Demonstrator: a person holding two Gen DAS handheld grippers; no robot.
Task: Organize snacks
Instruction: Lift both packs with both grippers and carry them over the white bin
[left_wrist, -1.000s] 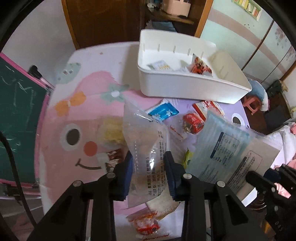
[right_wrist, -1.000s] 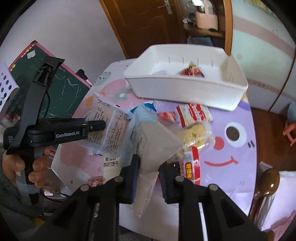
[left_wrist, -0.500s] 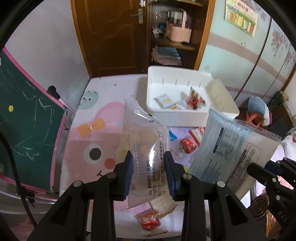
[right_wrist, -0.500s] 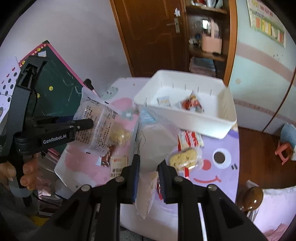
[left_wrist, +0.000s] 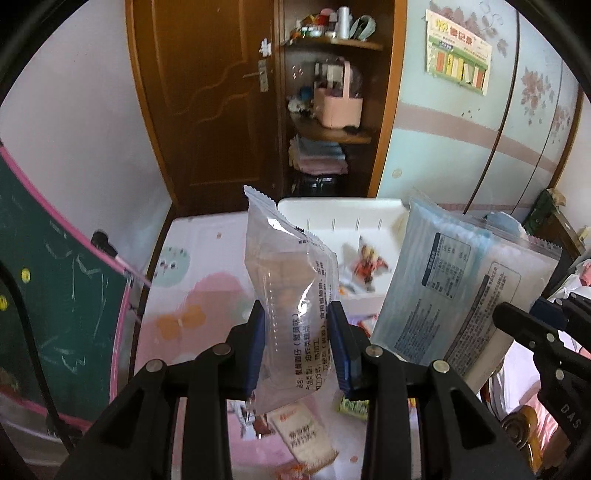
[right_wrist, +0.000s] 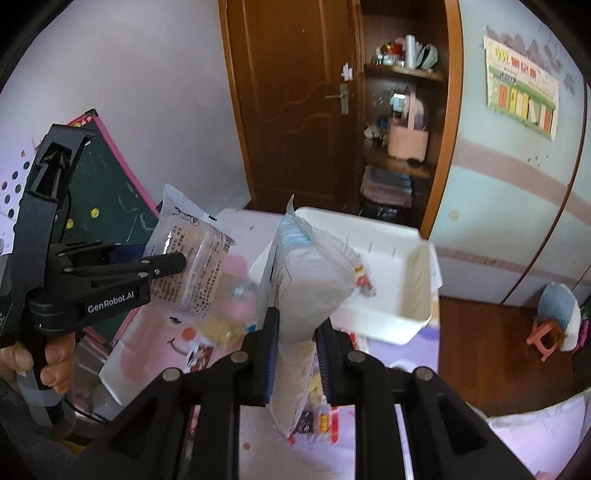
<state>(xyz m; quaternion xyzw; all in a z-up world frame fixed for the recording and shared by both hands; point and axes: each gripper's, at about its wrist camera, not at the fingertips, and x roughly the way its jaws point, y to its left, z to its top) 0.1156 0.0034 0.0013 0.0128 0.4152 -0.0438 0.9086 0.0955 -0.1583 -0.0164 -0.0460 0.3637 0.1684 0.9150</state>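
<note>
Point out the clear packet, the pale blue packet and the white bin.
clear packet (left_wrist: 291, 295), left wrist view, its middle above the jaws
pale blue packet (right_wrist: 306, 280), right wrist view, its grey face
white bin (right_wrist: 413, 314), right wrist view, its near wall

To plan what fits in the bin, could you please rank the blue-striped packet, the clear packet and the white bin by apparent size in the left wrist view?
1. blue-striped packet
2. clear packet
3. white bin, partly hidden

Both packets are held close to the camera, so the bin is probably larger in reality.

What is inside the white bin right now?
In the white bin a red-orange snack packet lies on the floor, with a pale packet beside it, blurred. The clear packet and the blue-and-white bag, both held up, cover the rest.
</note>
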